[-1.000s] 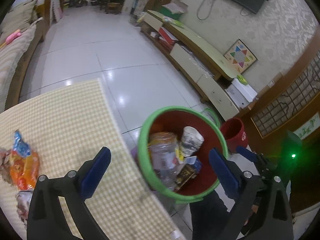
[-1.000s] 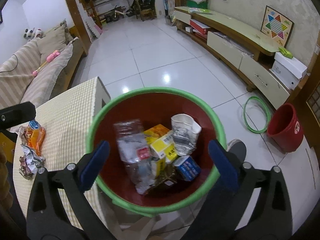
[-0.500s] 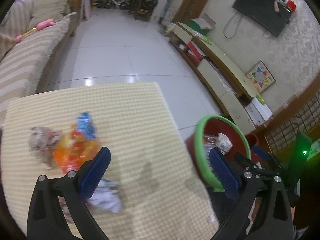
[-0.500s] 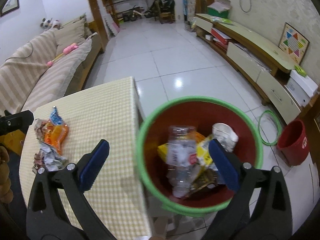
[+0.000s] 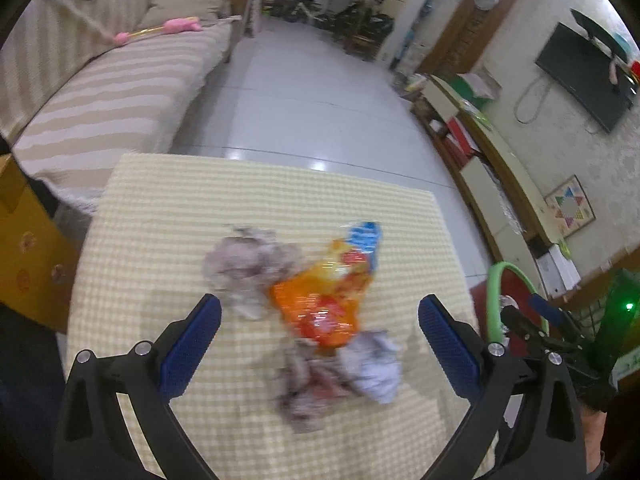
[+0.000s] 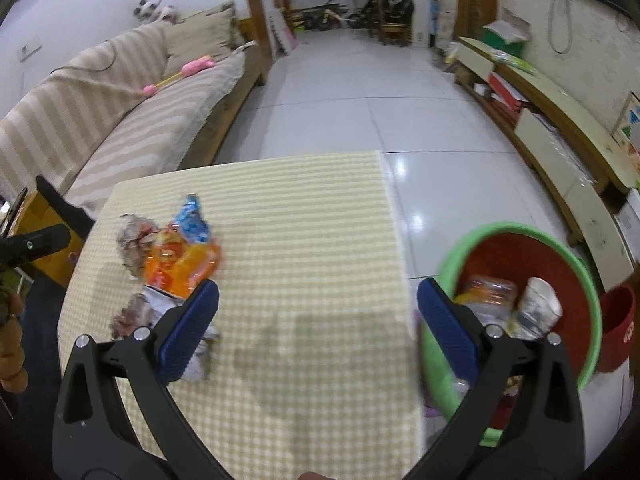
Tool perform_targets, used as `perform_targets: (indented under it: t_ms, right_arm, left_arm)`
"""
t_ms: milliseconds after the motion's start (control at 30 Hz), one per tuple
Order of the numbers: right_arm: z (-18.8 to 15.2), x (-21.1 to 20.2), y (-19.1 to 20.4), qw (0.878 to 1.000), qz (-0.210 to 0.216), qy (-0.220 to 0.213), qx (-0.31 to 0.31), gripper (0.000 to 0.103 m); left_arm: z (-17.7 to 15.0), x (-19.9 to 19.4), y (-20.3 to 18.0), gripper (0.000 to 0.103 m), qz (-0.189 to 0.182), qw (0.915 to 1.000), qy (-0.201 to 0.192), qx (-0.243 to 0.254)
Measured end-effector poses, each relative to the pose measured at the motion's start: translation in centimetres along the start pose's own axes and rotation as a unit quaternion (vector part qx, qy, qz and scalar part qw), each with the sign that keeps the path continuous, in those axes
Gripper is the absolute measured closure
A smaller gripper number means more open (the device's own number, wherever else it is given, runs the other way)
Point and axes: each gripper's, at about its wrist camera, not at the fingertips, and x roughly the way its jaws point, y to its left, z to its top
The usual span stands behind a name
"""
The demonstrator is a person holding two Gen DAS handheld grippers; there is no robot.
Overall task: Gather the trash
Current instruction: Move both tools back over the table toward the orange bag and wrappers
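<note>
A: Both tongs are wide apart and carrying nothing. Your left gripper (image 5: 319, 334) hangs over the trash heap; your right gripper (image 6: 318, 328) sits over bare checked cloth (image 6: 304, 216), between the heap and the bin (image 6: 448, 256).

B: Where's the trash exactly?

A: On the table, left half of the cloth. Orange snack bag (image 5: 324, 300) on top, with a grey crumpled wad (image 5: 248, 268) touching its left side and a white crumpled paper (image 5: 376, 364) against its near end. It's all blurred, so I can't split that lower clump into separate items.

B: Which hand goes?

A: Left, I'd judge. The bag lies right between your left fingers, just ahead of the tips. From the right wrist view the same snack bag (image 6: 180, 264) is off beside the left finger, not between them.

B: Bag orientation?

A: Its long axis runs away from you, tilted to the right, blue end far. Your left jaws span across it, so closing should pinch the narrow way. Likely no twist needed, just drop lower.

B: And the bin?

A: To your right, off the table edge, already holding a bottle and cup. Its green rim (image 5: 494, 300) shows past your left gripper's right finger.
</note>
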Motion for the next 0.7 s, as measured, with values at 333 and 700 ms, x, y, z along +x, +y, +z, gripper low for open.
perform_targets:
  t_ms: [333,700]
  right_arm:
    - [1.4,3.6,6.1,0.998,0.043,0.026,-0.026,0.005]
    - [2.3,7.1,7.9,0.996,0.066,0.055,-0.011,0.005]
  left_arm:
    - [0.4,0.6,5.3,0.008,0.006,0.9996,0.012,-0.023]
    - [0.5,4.9,5.6,0.008,0.009,0.9979,0.050,0.039]
